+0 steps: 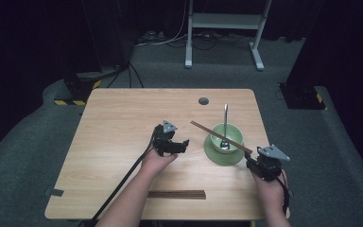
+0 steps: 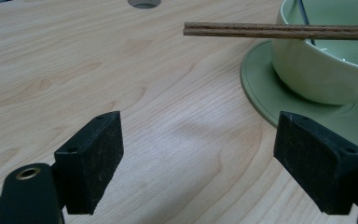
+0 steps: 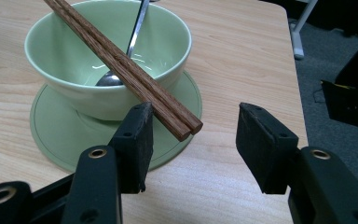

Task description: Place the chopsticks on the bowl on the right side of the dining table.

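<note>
1. Chopsticks [image 1: 221,137], a dark brown wooden pair, lie side by side across the rim of a pale green bowl [image 1: 226,137], running from the far left to the near right in the high view.
2. We see the bowl standing on a matching green saucer [image 1: 216,157], toward the right side of a light wooden table [image 1: 118,127].
3. We also see a metal spoon [image 1: 225,124] resting inside the bowl, its handle leaning over the far rim.
4. Our right gripper [image 3: 193,133] sits just beside the near end of the chopsticks, at the saucer's near right edge. Its jaws stand apart and hold nothing; in the right gripper view the chopstick tips reach into the gap, close to the left jaw, and we cannot tell whether they touch it.
5. Our left gripper [image 2: 198,154] hovers low over bare tabletop, left of the saucer. Its jaws are wide apart and empty. In the left gripper view the far ends of the chopsticks jut out beyond the bowl, above the table.
6. A second pair of chopsticks [image 1: 177,194] lies flat near the table's near edge, between our two forearms, well apart from the bowl.
7. A round grey grommet [image 1: 203,100] is set into the table near its far edge.
</note>
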A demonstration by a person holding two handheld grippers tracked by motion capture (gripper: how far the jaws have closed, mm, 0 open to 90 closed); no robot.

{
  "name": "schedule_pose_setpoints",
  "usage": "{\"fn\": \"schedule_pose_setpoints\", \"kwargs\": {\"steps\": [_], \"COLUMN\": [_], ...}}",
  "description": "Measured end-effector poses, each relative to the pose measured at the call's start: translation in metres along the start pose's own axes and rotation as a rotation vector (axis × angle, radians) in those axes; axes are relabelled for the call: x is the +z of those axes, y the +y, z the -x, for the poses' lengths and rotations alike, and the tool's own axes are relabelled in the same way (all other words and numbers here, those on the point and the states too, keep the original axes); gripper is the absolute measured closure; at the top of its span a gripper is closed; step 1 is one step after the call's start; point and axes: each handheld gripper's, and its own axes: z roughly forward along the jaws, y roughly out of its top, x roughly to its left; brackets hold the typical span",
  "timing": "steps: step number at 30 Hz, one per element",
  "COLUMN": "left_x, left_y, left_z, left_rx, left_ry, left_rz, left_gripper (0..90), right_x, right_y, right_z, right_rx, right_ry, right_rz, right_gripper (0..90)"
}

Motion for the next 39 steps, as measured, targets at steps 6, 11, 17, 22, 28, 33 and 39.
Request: {"fn": "schedule_pose_setpoints", "kwargs": {"steps": [6,11,17,22,28,33,39], "left_x": [0.01,0.019,0.032,0.04,0.046,0.048,0.05], "left_y": [0.003,0.007,0.014,0.018,0.019,0.02,0.02], "left_z": [0.002,0.005,0.01,0.014,0.017,0.021,0.022], "left_rx": [-0.008,-0.008,0.01,0.014,0.035,0.031,0.023], "left_ry": [0.022,0.027,0.023,0.022,0.013,0.009,0.022], "left_rz": [0.034,0.044,0.059,0.084,0.085,0.098,0.109], "left_gripper": [18.3,18.8,19.1,19.3,19.0,19.8,20.9], "right_x": [0.005,0.009,0.014,0.02,0.026,0.03,0.033], "right_y": [0.004,0.009,0.014,0.016,0.02,0.024,0.027], "right_z": [0.004,0.012,0.017,0.022,0.025,0.028,0.024], "right_rx": [-0.003,0.004,0.001,-0.013,-0.03,-0.042,-0.066], "right_ry": [0.0,0.0,0.002,-0.002,-0.006,-0.006,0.005], "right_rz": [0.01,0.004,-0.003,-0.014,-0.026,-0.028,-0.031], "right_gripper": [48.4,49.9,51.3,52.4,52.9,54.1,55.1]}}
